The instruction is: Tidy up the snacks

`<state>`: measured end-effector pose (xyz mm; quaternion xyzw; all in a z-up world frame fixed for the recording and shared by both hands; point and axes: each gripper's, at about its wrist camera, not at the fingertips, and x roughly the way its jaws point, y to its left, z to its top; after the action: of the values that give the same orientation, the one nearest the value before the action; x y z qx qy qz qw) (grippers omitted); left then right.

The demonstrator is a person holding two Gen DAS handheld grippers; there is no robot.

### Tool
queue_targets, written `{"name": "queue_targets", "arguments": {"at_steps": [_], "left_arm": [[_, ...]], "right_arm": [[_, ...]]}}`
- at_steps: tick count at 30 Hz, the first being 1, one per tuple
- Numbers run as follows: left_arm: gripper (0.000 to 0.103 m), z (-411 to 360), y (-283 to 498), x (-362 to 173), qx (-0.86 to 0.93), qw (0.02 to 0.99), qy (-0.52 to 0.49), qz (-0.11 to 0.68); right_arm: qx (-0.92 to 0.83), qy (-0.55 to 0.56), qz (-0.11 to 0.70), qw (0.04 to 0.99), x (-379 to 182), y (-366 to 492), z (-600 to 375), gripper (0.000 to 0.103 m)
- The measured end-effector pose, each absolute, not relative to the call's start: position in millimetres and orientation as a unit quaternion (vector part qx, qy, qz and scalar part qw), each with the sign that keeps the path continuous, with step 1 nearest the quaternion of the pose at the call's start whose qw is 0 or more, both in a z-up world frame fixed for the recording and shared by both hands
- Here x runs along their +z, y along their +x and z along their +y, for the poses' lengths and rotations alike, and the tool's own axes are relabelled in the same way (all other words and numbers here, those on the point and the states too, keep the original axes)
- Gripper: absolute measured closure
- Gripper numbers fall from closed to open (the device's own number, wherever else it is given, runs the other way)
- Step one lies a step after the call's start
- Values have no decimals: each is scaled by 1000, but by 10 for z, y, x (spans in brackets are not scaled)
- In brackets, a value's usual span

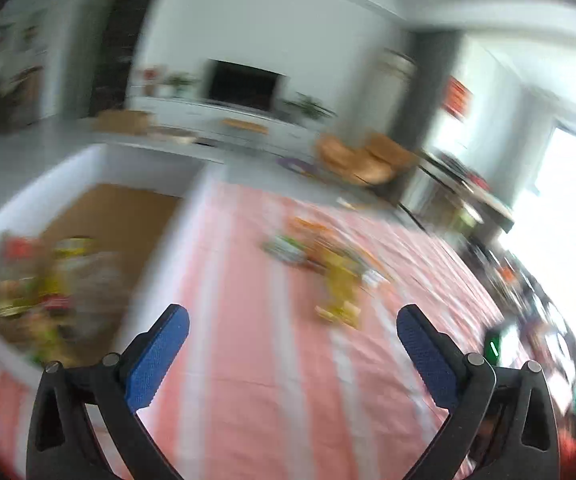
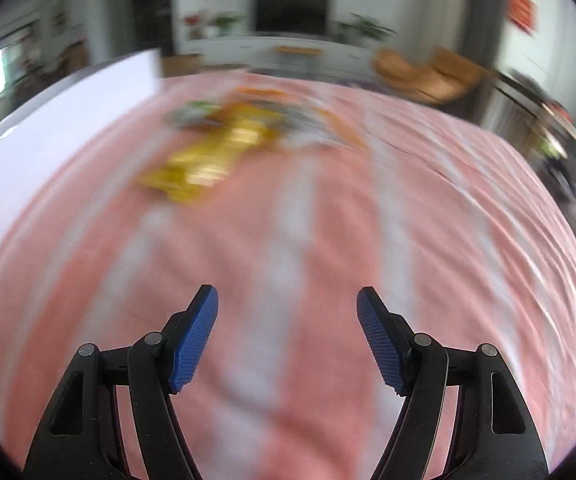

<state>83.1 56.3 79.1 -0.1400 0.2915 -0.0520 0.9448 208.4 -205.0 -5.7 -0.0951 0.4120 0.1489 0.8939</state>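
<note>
Left wrist view: nearest the lens, my left gripper point(image 1: 293, 320) stands released, its blue pads point(image 1: 156, 360) spread wide with nothing between them; only the pink-and-white striped cloth point(image 1: 248, 360) shows in the gap; the whole frame is smeared by motion. Taking the white-walled box point(image 1: 176, 240) as the landmark: it sits to the left of the gripper, its cardboard floor visible; a heap of snack packets point(image 1: 36, 292) fills its near corner, colours red, yellow and green, labels unreadable. To the right of the box, out on the cloth and clear of its wall, lies a loose pile of snacks point(image 1: 320, 256); a yellow packet point(image 1: 340, 296) lies at the near end of that pile. Beyond the box, a dark television point(image 1: 244, 84) stands against the far wall.

Right wrist view: nearest the lens, my right gripper point(image 2: 288, 308) is likewise released, jaws partly apart and gripping nothing; striped cloth point(image 2: 288, 240) fills the gap. The box wall point(image 2: 68, 120) appears at the left edge; the snack pile point(image 2: 248, 120) lies to its right, farther up the cloth, well apart from the pads point(image 2: 194, 344); the yellow packet point(image 2: 200, 164) reaches nearest to the gripper.
</note>
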Motion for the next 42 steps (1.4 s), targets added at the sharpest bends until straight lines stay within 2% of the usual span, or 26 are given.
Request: {"name": "queue_targets", "arguments": {"at_steps": [3, 7, 8, 10, 14, 22, 28, 42], "left_arm": [[0, 78, 984, 481, -91, 932, -98, 338], [0, -125, 1145, -147, -75, 904, -75, 415], [0, -127, 1158, -265, -64, 901, -69, 424], [1, -92, 1184, -455, -36, 898, -51, 435], [1, -36, 1159, -668, -7, 901, -25, 434], [1, 120, 1226, -756, -12, 898, -43, 437], [0, -20, 1234, -746, 1, 894, -3, 449], [0, -9, 1226, -750, 0, 894, -5, 449]], "right_arm": [[110, -67, 426, 896, -117, 2150, -2402, 28], [104, -40, 444, 889, -166, 2220, -2505, 27], [103, -41, 447, 888, -163, 2218, -2491, 22], [108, -55, 450, 885, -172, 2216, -2435, 18], [109, -52, 450, 885, -205, 2203, -2530, 17], [107, -52, 451, 884, -290, 2267, -2471, 16], [107, -52, 451, 884, -291, 2267, -2470, 16], [107, -52, 451, 885, -295, 2267, -2474, 16]]}}
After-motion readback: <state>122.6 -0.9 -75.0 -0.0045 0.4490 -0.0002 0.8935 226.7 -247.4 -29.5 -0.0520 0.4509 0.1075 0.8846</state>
